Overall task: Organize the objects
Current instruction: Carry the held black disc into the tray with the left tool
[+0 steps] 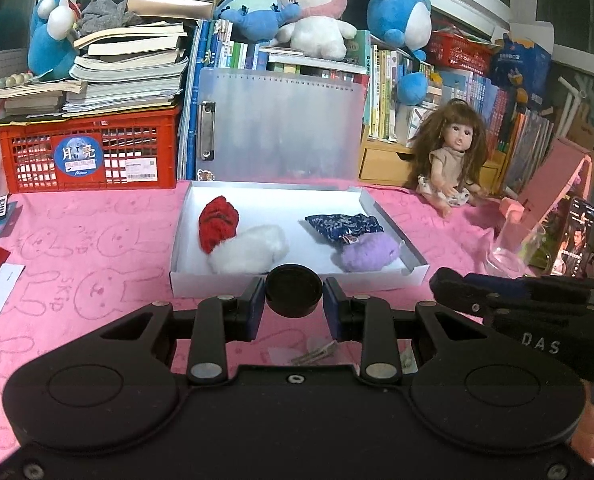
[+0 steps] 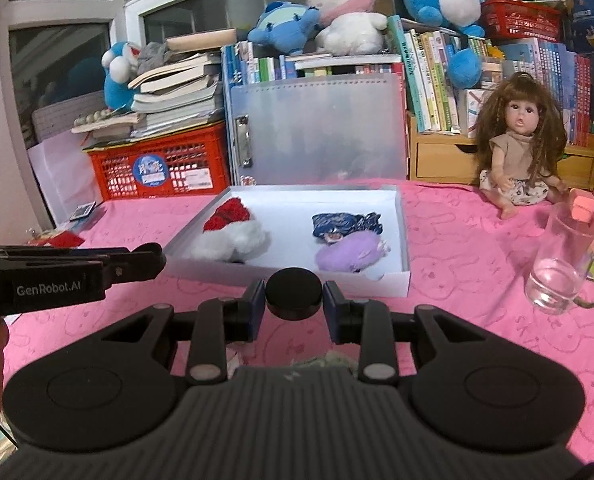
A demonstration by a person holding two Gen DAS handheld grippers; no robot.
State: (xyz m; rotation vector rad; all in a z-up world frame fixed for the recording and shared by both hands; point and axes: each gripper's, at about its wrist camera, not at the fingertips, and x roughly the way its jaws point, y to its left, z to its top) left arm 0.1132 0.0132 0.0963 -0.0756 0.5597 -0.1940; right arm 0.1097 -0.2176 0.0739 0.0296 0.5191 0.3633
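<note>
Black disc [image 1: 294,296] sits clamped between the blue pads of the left gripper [image 1: 294,300], both pads pressing its rim. A second black disc [image 2: 294,294] is pinched the same way in the right gripper [image 2: 294,300]. Both grippers hang above the pink cloth [image 1: 97,280].

Straight ahead of each gripper, just past the fingertips, lies the white box [image 1: 297,284]. Its left half holds a red knitted piece [image 1: 217,222] touching a white fluffy piece [image 1: 253,252]. Its right half holds a blue patterned pouch [image 1: 343,226] against a purple fluffy piece [image 1: 367,254].

Only the left wrist view shows a small metal item [image 1: 313,354] on the cloth beneath the fingers, and the right gripper's tip, side-on, at its right edge. That view cuts off the glass mug [image 1: 513,248] behind that tip, while the right wrist view shows the mug whole, standing upright to the gripper's right. The right wrist view also shows the left gripper's tip entering from its left.

Farther ahead and to the right a doll [image 2: 521,152] sits. A red crate [image 1: 89,152] stacked with books stands ahead to the left.
</note>
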